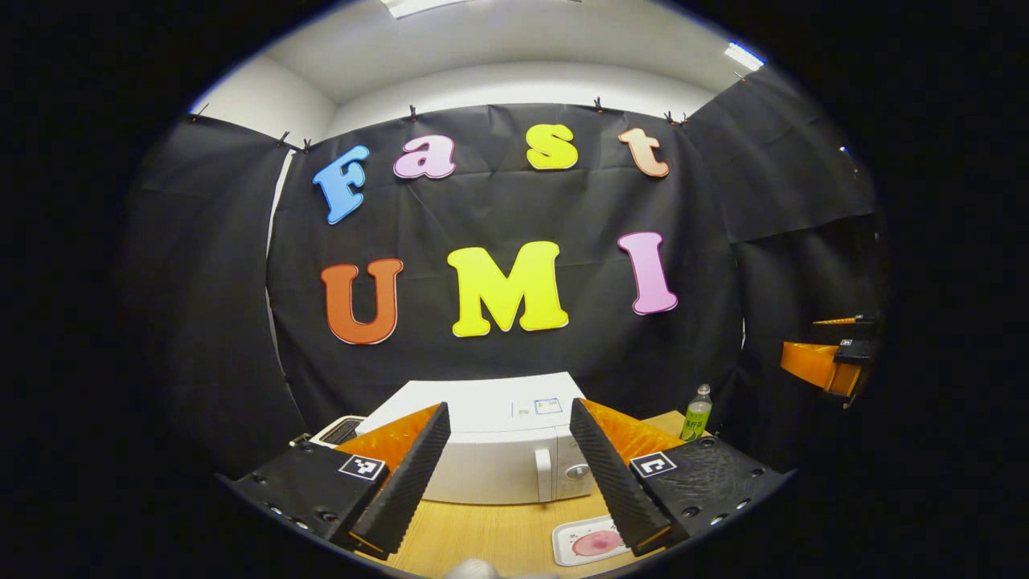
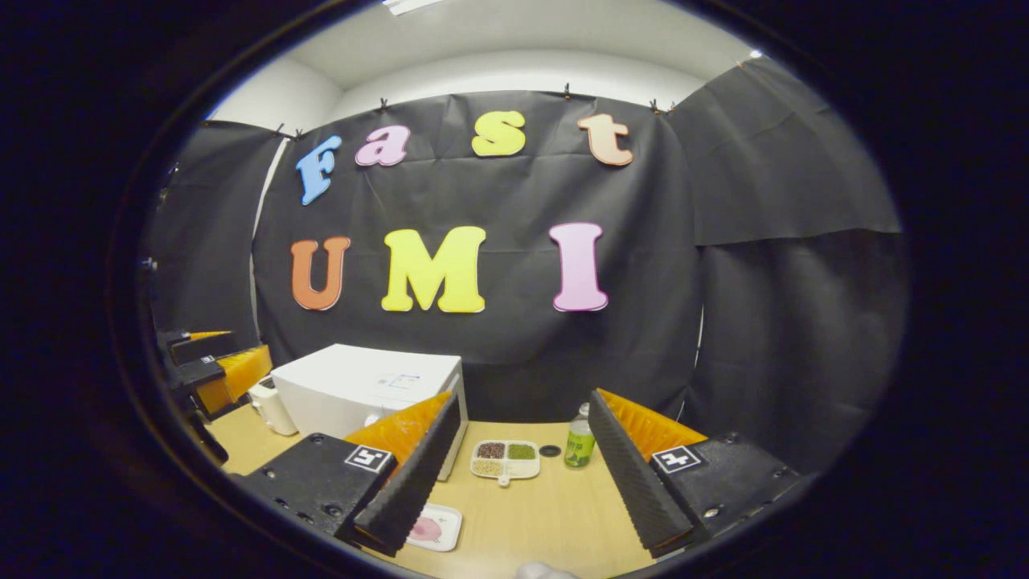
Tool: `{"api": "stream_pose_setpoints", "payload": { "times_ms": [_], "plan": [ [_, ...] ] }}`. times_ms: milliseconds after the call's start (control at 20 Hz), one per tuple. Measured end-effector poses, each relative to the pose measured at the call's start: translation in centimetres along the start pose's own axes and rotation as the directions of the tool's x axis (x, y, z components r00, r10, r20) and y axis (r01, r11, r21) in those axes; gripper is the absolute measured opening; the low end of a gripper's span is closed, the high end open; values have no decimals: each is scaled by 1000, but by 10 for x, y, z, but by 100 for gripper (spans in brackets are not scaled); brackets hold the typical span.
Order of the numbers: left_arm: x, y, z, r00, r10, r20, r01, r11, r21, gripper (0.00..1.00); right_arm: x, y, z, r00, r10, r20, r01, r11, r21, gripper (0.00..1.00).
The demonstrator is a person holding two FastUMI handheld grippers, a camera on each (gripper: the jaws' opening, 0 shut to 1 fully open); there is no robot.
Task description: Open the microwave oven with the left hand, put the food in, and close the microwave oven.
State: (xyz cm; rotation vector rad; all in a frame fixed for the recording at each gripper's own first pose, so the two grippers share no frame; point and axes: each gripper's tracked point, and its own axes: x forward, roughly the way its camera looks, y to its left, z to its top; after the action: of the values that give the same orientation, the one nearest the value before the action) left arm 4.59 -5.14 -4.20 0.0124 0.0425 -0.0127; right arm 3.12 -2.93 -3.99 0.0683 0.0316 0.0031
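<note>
Left gripper [image 1: 508,450] hangs spread wide before the closed microwave [image 1: 498,450]; right gripper [image 2: 522,466] gapes too, food plate [image 2: 434,527] near the microwave.

The right gripper [image 2: 514,462] hangs with fingers spread above the table [image 2: 555,515]. Beyond stand a shut white microwave oven [image 2: 362,390], a four-compartment dish [image 2: 505,461], a green-labelled bottle [image 2: 577,444] and a tray of pink food [image 2: 434,527].

Green bottle [image 2: 578,447] stands upright on wooden table [image 2: 555,515], w/ small dark disc [image 2: 550,451] just left of it. Four-compartment dish of grains [image 2: 506,461] lies left of bottle, past disc.
</note>
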Motion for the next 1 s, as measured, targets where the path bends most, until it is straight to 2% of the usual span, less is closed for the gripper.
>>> {"api": "stream_pose_setpoints", "payload": {
  "times_ms": [50, 100, 200, 250, 300, 350, 450, 500, 600, 650, 700, 750, 800, 850, 900, 950, 1000],
  "plan": [
    [1, -2, 0, 1000, -10, 3, 10, 1000, -3, 93, -2, 0, -1, 1000, -3, -5, 3, 1000, -1, 96],
    [1, 0, -1, 1000, -6, 3, 6, 1000, -3, 92, -1, 1, -2, 1000, -6, -4, 6, 1000, -4, 100],
    [3, 1, -7, 1000, -7, -9, 7, 1000, -2, 83, -1, 4, -1, 1000, -7, -3, 7, 1000, -14, 96],
    [5, 0, -9, 1000, -12, -8, 12, 1000, -9, 69, -2, 5, 0, 1000, -6, -3, 6, 1000, -20, 100],
    [7, -3, -11, 1000, -21, -4, 21, 1000, -22, 55, -1, 6, 0, 1000, -4, -2, 4, 1000, -27, 96],
    [11, -7, -15, 999, -33, -5, 33, 999, -31, 49, -1, 7, 1, 1000, -2, -2, 2, 999, -33, 100],
    [15, -5, -25, 999, -28, -19, 28, 999, -36, 37, 1, 7, -1, 1000, 1, -8, -1, 999, -44, 96],
    [19, -6, -32, 999, -25, -25, 24, 999, -41, 27, 1, 6, -2, 1000, 0, -9, 0, 999, -48, 96],
    [32, -11, -54, 999, -21, -48, 19, 999, -37, 59, 2, 6, -5, 1000, 1, -19, -2, 999, -51, 96],
    [39, -16, -69, 998, -24, -59, 22, 999, -34, 56, 1, 5, -6, 1000, 2, -23, -3, 999, -52, 96],
    [46, -20, -82, 997, -30, -70, 28, 999, -31, 59, 3, 5, -7, 1000, 2, -27, -4, 998, -58, 100],
    [56, -25, -98, 996, -35, -83, 33, 999, -24, 64, 3, 5, -9, 999, 2, -33, -4, 998, -67, 96],
    [65, -30, -116, 994, -40, -102, 38, 999, -22, 65, 4, 5, -11, 999, 4, -42, -7, 997, -77, 96],
    [78, -35, -136, 991, -45, -124, 43, 999, -18, 58, 4, 5, -12, 999, 5, -51, -9, 996, -89, 100],
    [89, -40, -156, 988, -52, -146, 49, 998, -25, 58, 4, 4, -15, 998, 5, -60, -11, 995, -101, 96],
    [101, -44, -174, 984, -52, -168, 47, 998, -34, 66, 4, 5, -15, 998, 6, -67, -13, 994, -111, 96],
    [111, -45, -189, 980, -49, -191, 41, 998, -43, 66, 4, 5, -16, 997, 6, -71, -15, 993, -121, 100]
  ]
}}
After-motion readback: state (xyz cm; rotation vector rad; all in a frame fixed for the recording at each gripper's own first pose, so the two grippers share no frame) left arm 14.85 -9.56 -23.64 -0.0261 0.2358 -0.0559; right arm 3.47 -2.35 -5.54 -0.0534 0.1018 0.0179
